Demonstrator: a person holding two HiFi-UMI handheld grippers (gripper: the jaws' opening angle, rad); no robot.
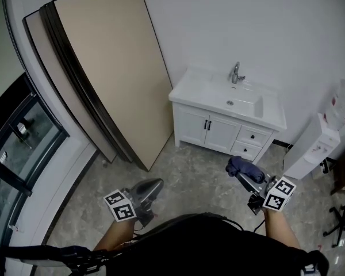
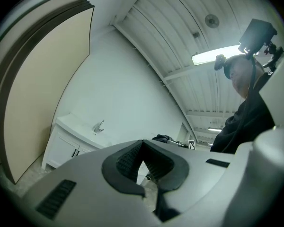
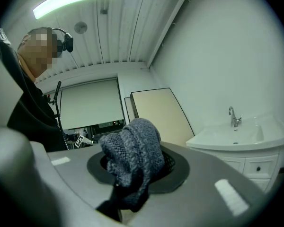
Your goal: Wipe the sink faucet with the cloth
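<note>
- The left gripper (image 1: 152, 186) is held low over the floor (image 1: 190, 171), pointing toward the sink (image 1: 196, 92). Its jaws are closed tip to tip with nothing between them.
- The right gripper (image 1: 247, 176) is clenched on a dark blue knit cloth (image 3: 132, 145). The cloth bunches up above the jaws and hangs down between them.
- The faucet (image 1: 236, 73) stands upright at the back of the white sink, against the wall. Both grippers are well apart from it.
- The sink sits on a white cabinet (image 1: 218, 132) with dark handles.
- Beige panels (image 1: 109, 68) lean on the wall to the left of the sink.
- A white dispenser (image 1: 313, 148) stands to the right of the cabinet.
</note>
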